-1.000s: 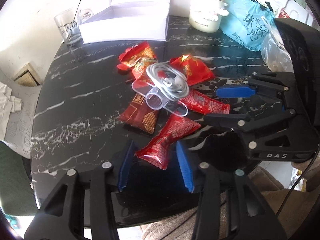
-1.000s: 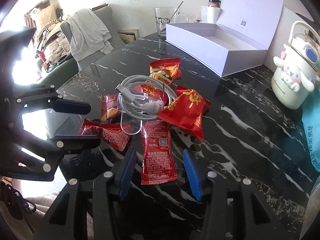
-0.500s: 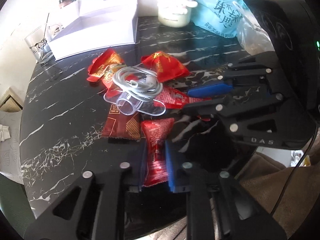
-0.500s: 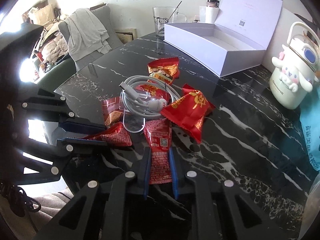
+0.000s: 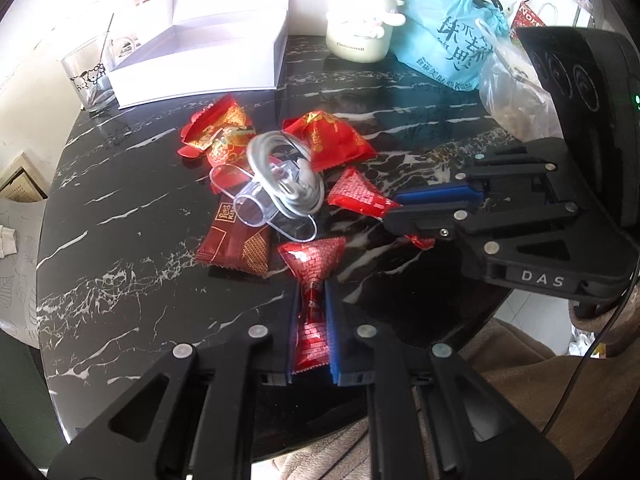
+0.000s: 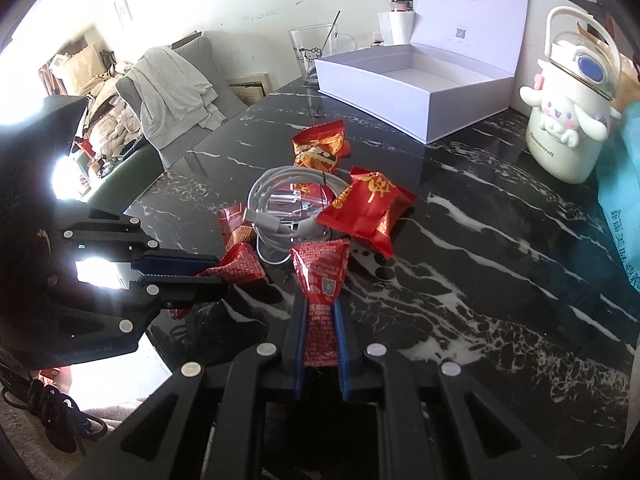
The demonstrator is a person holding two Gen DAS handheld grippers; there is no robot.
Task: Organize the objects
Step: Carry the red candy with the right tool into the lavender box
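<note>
Black marbled counter (image 5: 120,240) carrying a central pile of red packets, with both claws working at its near edge: the left claw (image 5: 312,312) is pinching a red sachet (image 5: 314,264) between its blue pads, the sachet's wide end fanning out past the fingertips toward the pile; the right claw (image 6: 320,320) is pinching a second sachet (image 6: 322,276) the same way, printed face up, its far end lying just beside the cable. In the left view the right claw (image 5: 424,208) is showing from the side, pressed together on its sachet (image 5: 360,196). A coiled white cable (image 5: 284,176) is lying on top of a clear plastic scoop (image 5: 260,208), which is resting over a dark red wafer packet (image 5: 236,240). Two larger red snack bags are sitting at the far side of the pile, one (image 5: 332,140) touching the cable, the other (image 5: 216,128) crumpled just behind. Beyond the pile, an open white box (image 6: 416,80) is standing with its lid raised, a glass (image 6: 312,52) with a stirrer beside it, a cream cartoon-dog bottle (image 6: 568,128) to the right, and a blue bag (image 5: 444,48) next to that
</note>
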